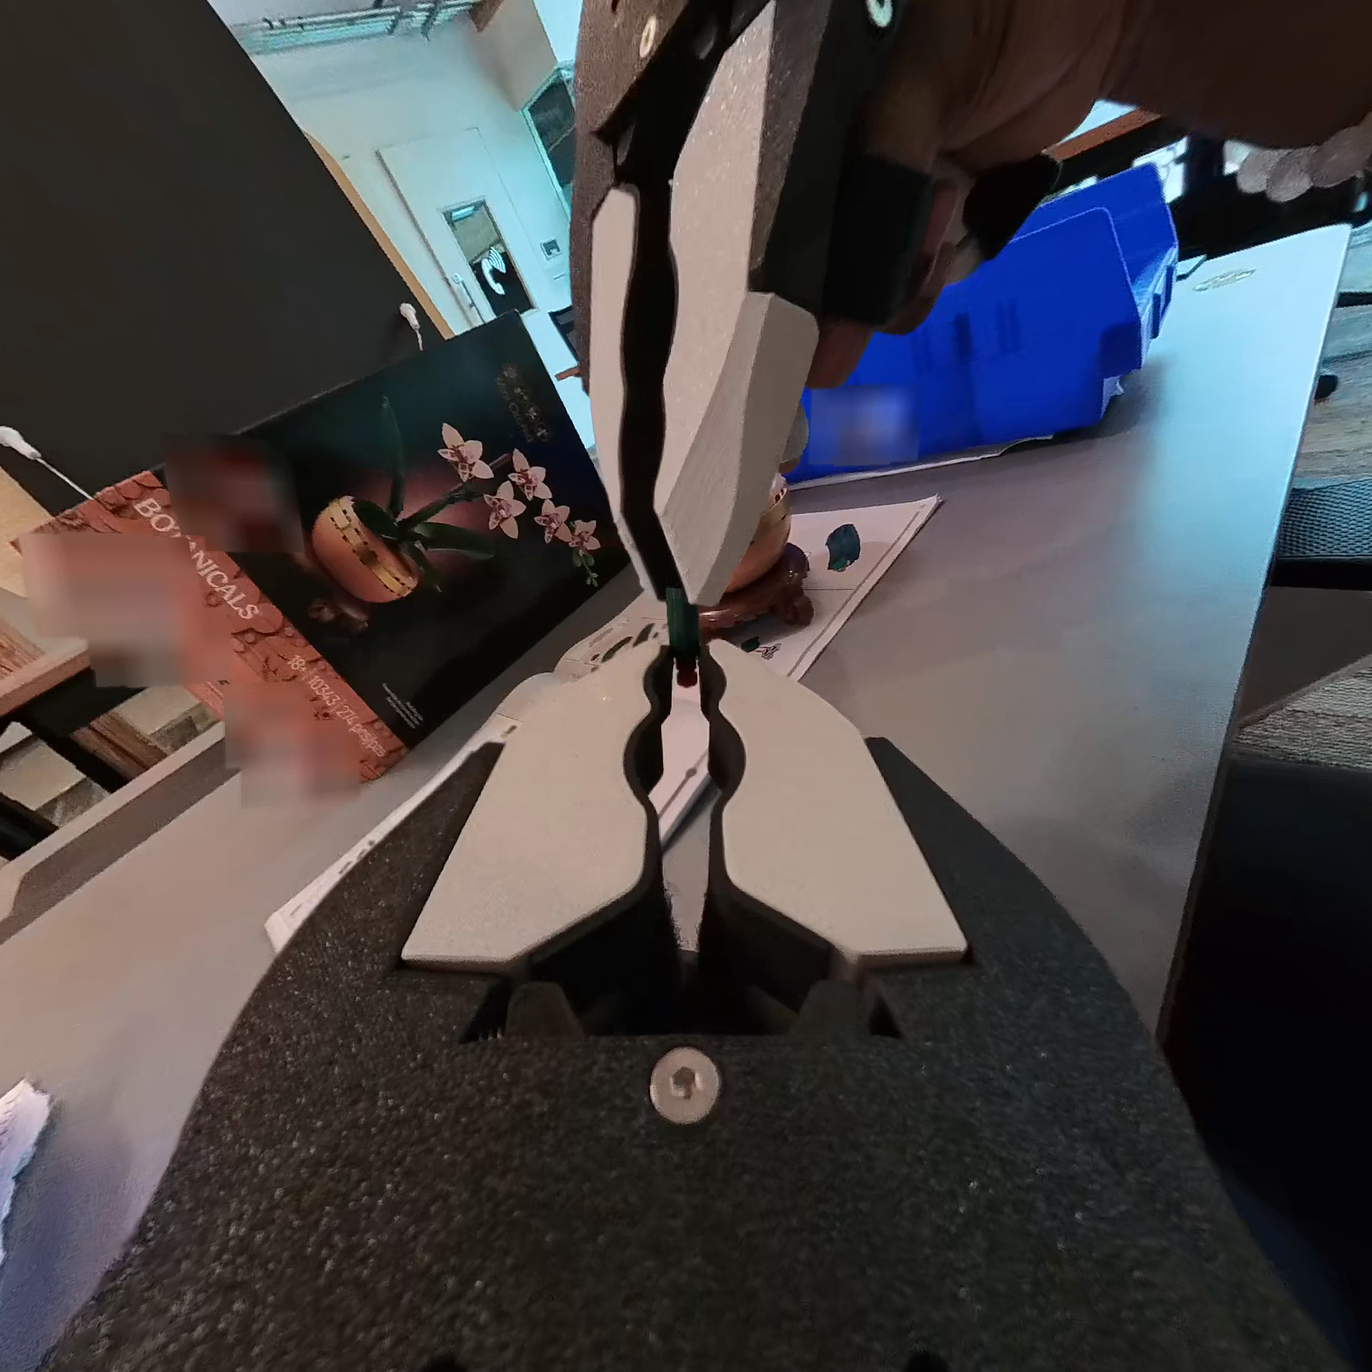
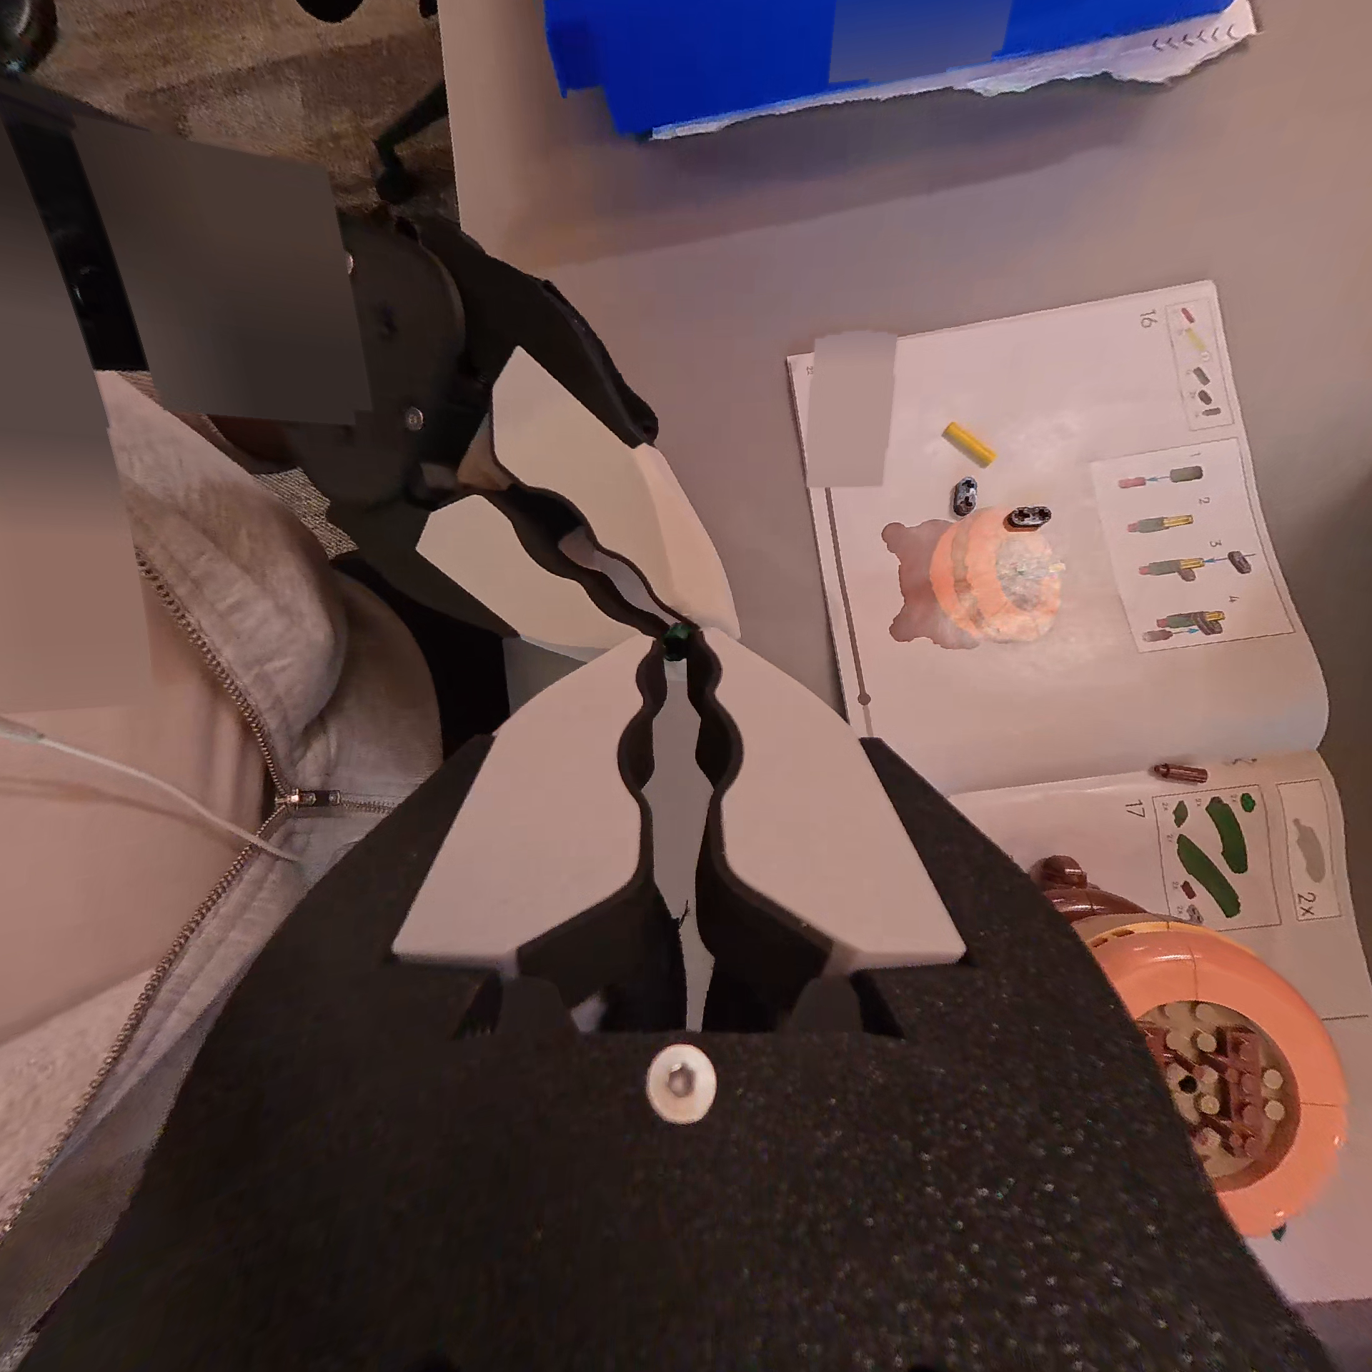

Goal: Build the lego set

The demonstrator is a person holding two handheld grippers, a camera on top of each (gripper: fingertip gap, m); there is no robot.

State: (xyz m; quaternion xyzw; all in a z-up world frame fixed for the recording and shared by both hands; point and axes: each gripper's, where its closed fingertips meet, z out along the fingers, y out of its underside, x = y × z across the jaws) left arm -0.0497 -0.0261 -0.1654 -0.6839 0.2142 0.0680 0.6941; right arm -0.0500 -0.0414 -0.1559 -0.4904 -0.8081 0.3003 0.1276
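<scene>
left tongs (image 1: 683,672): pressed together on a small red piece (image 1: 684,674), tips meeting the right tongs over the counter (image 1: 1039,668)
right tongs (image 2: 674,644): pinching a short green piece (image 2: 675,635); in the left wrist view they come down from above (image 1: 672,594), green piece (image 1: 680,624) upright, its lower end touching the red piece
pot (image 2: 1217,1091): peach round lego pot on a brown base, just right of the right tongs, open top; inside are brown and tan studs and bricks; sits on the manual's lower page
manual (image 2: 1039,668): open flat on counter, under and beyond the tongs; pages show build steps
loose parts on manual: yellow rod (image 2: 969,444), two small black connectors (image 2: 965,496) (image 2: 1028,514) lying on the upper page, apart from each other; brown pin (image 2: 1180,772) at the fold
box (image 1: 416,534): lego set box, leaning, left of the tongs in the left wrist view, orchid picture on its face
bin (image 1: 1024,327): blue, far side of counter, partly hidden by the right tongs and hand (image 1: 1039,111); contents cannot tell
person: grey zip hoodie (image 2: 223,668) at left in the right wrist view
in the way: right tongs block most of the pot in the left wrist view
</scene>
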